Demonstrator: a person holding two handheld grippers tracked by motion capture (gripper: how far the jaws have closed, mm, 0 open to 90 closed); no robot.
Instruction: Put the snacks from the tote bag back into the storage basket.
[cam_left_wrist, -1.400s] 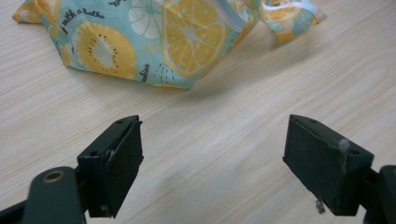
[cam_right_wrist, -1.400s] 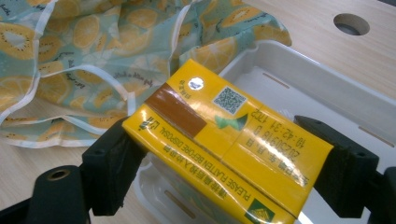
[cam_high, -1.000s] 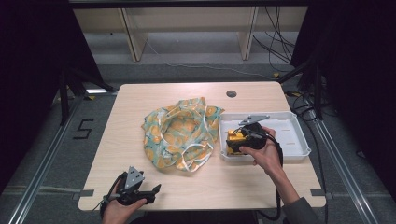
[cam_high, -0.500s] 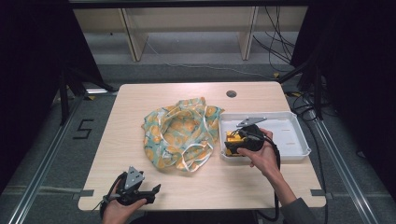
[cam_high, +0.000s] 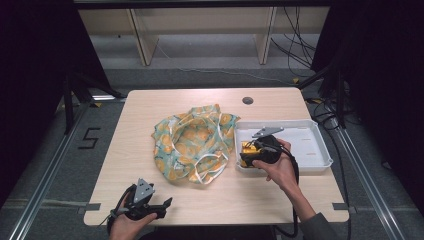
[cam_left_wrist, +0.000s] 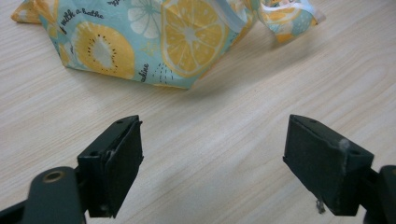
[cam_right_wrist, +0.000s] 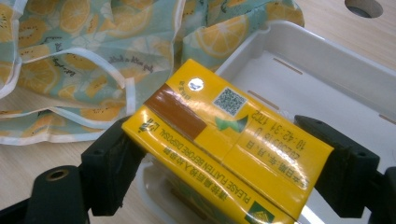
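Light wooden table (cam_high: 150, 115) with a round grommet hole (cam_high: 247, 100) stands on grey floor (cam_high: 45, 165). Pale shelving unit (cam_high: 200, 25) behind. Black cables (cam_high: 300, 50) trail right. Surroundings dark.

Bright tabletop, dark surroundings, soft focus

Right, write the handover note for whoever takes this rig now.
Right gripper: shut on the yellow carton, held over the near left corner of the white tray.
Left gripper: jaws open, holding nothing, low over the table near its front edge.
Fruit-print bag: crumpled at mid-table, touching the tray's left side.
Done: carton gripped.
Left, probably: move the carton to the bag.
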